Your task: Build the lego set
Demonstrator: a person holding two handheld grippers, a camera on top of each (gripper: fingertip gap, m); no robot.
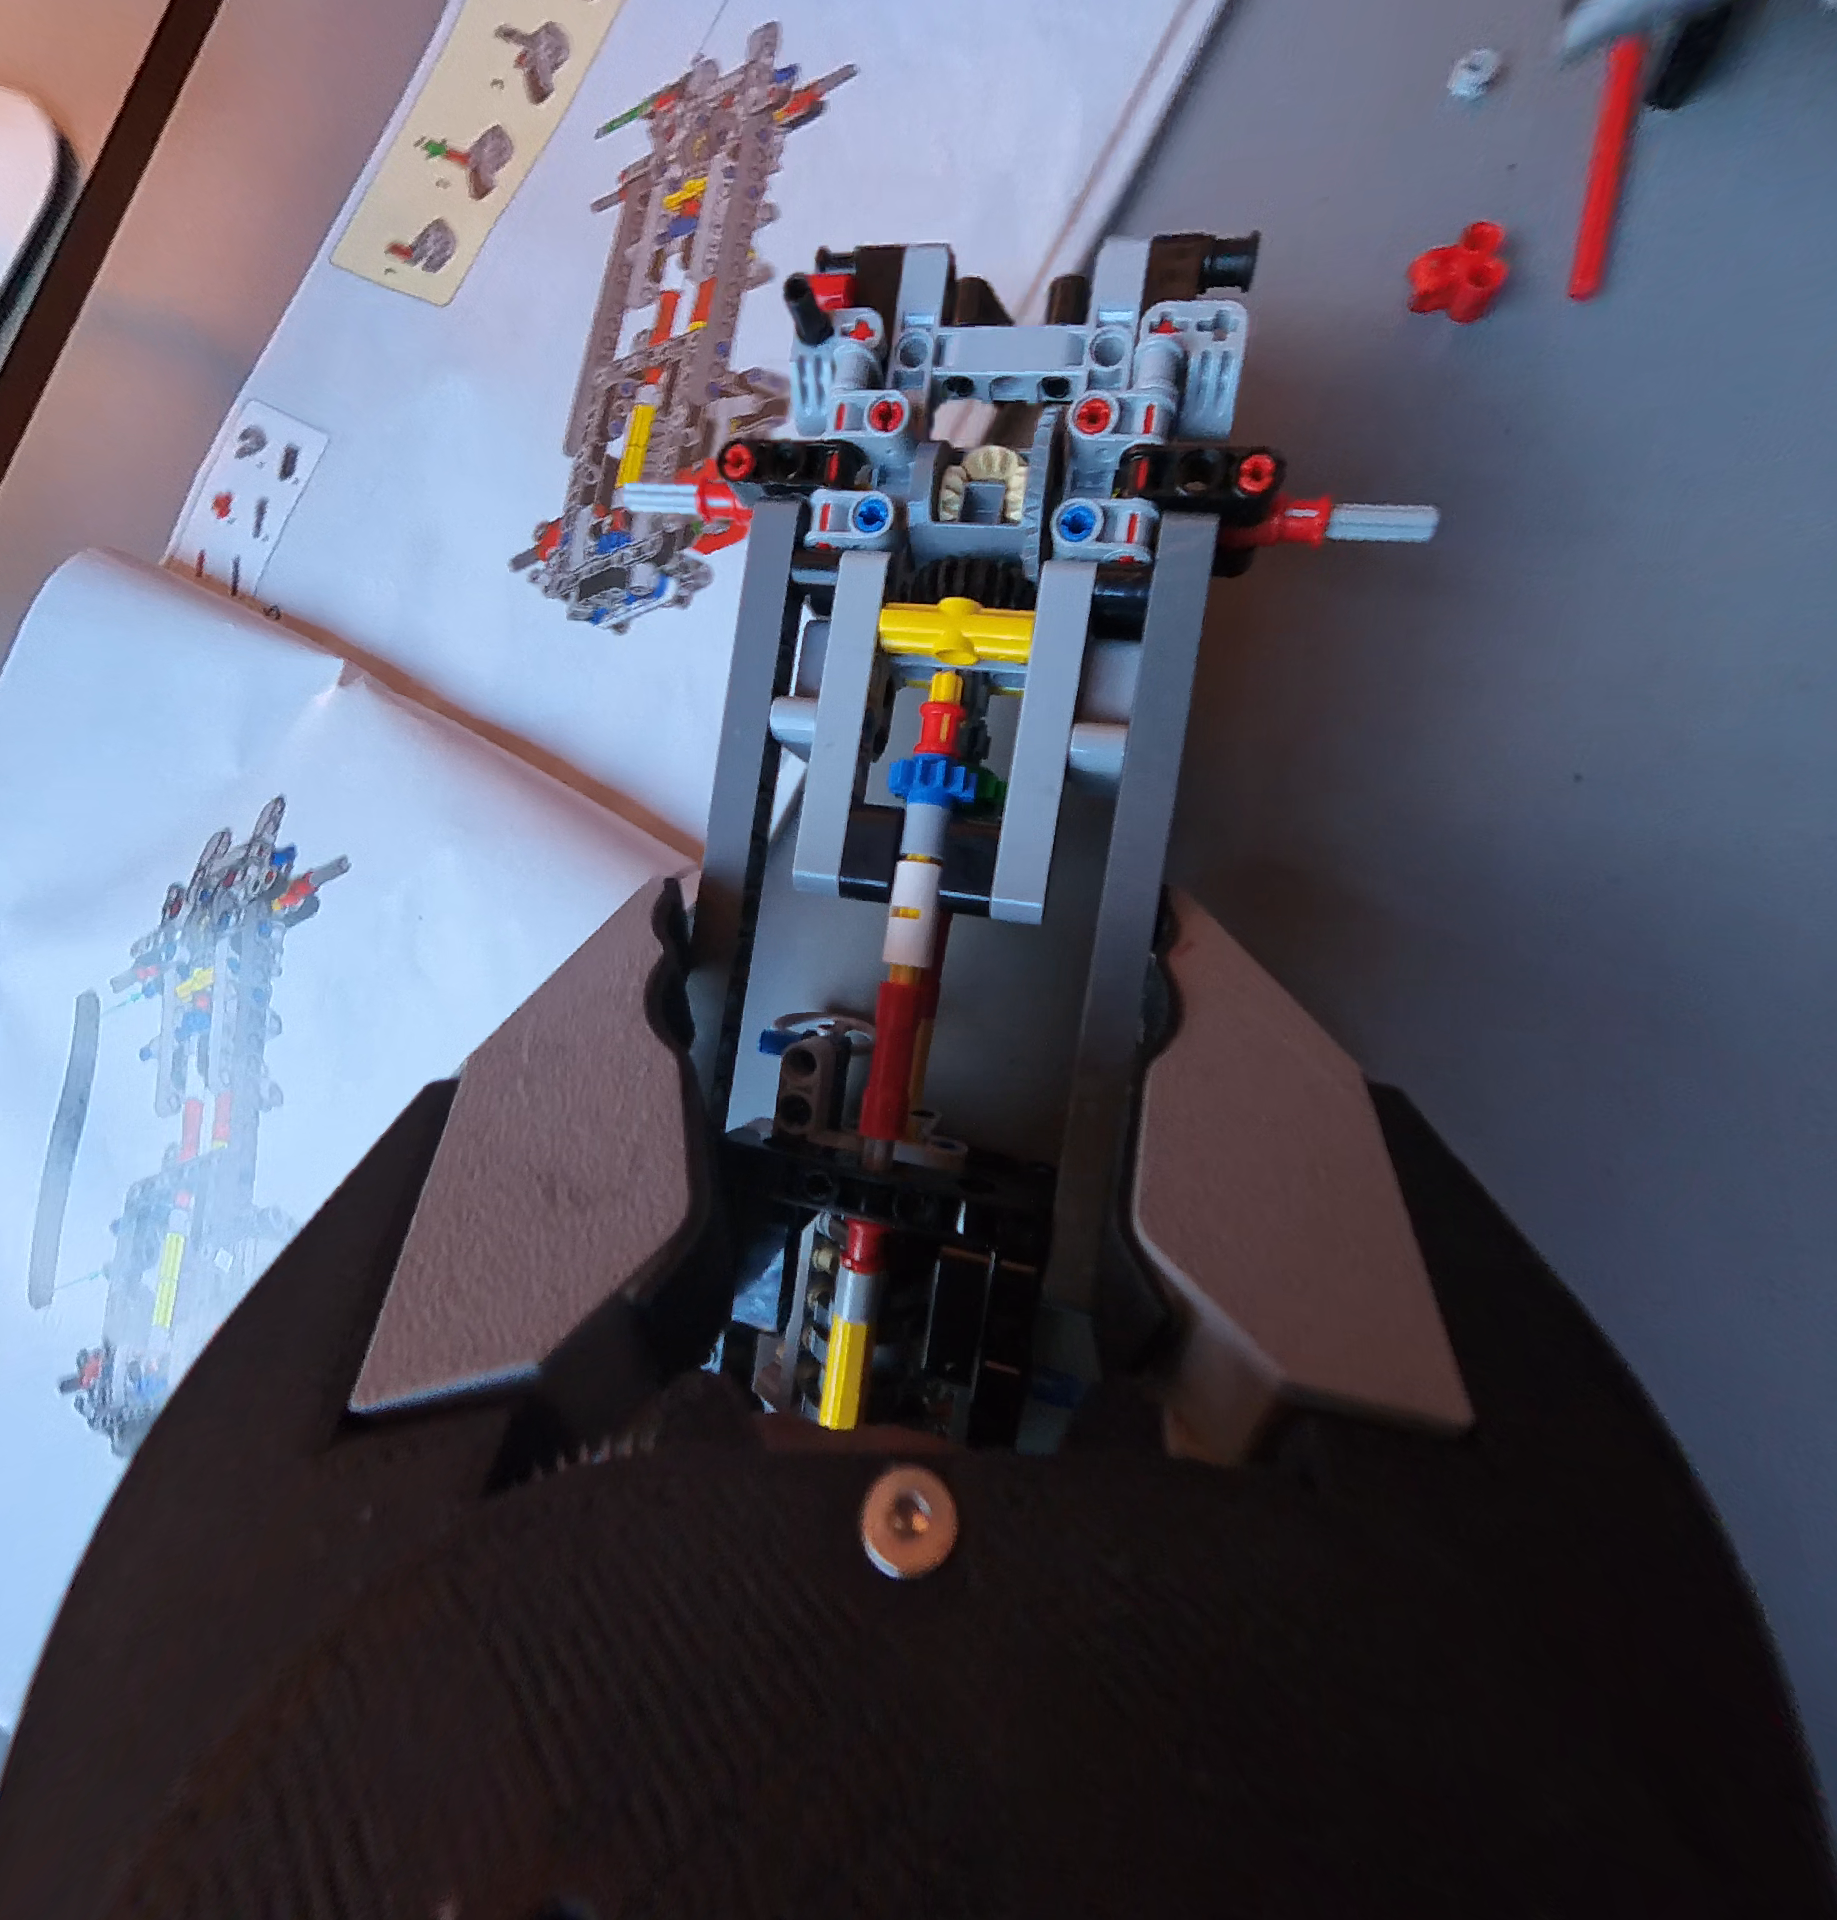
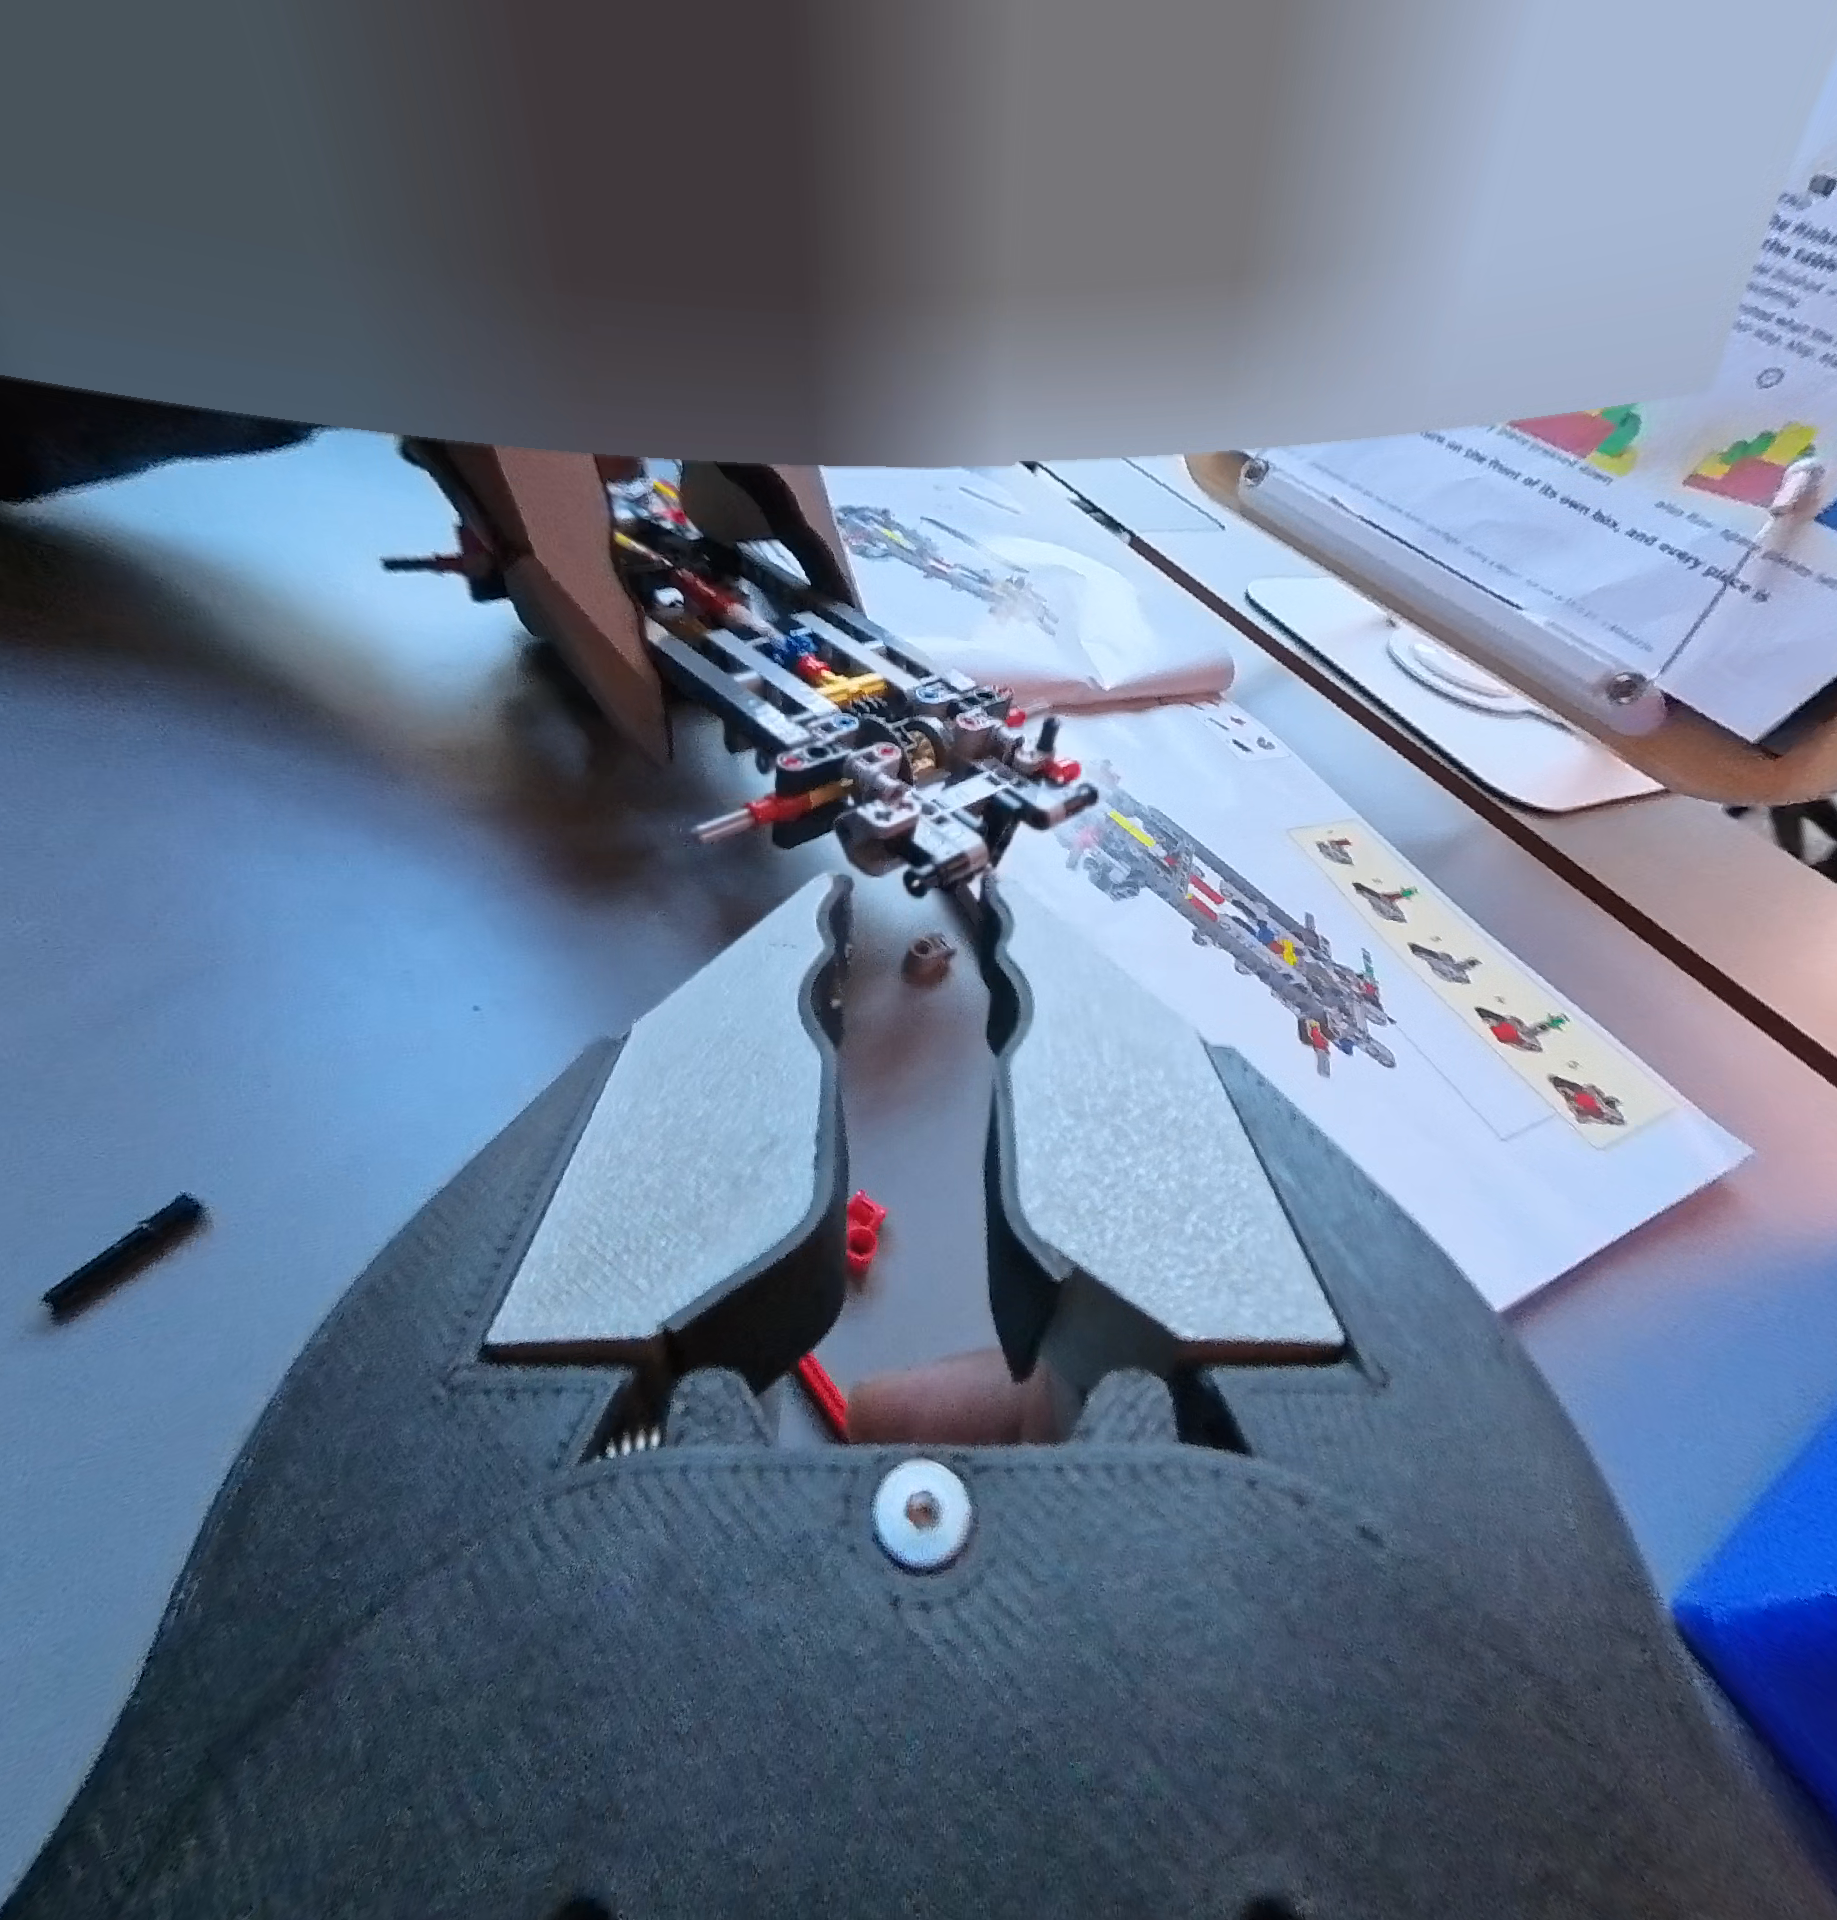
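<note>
Seen from the left wrist: the left gripper (image 1: 914,935) is clamped on a long grey-and-black toy-brick chassis (image 1: 997,644), its two black pads pressed against the frame's outer grey beams. The model juts forward over the grey tabletop (image 1: 1516,935), its far end carrying red and blue pins, a tan gear and a grey axle stub on each side. An open white instruction booklet (image 1: 394,727) with printed build diagrams lies to the left, partly under the model. At upper right rest a small red connector piece (image 1: 1459,268) and a long red axle rod (image 1: 1605,171).

Seen from the right wrist: the right gripper (image 2: 914,935) hovers low over the table with its fingers a narrow way apart and nothing pressed between them. A tiny brown bush piece (image 2: 929,954) lies on the table in the gap near the fingertips, touching neither. Just beyond the tips is the chassis's front end (image 2: 914,790), held off the table by the other tool farther back. A short black axle (image 2: 124,1252) lies well to the left; the booklet spreads to the right.
</note>
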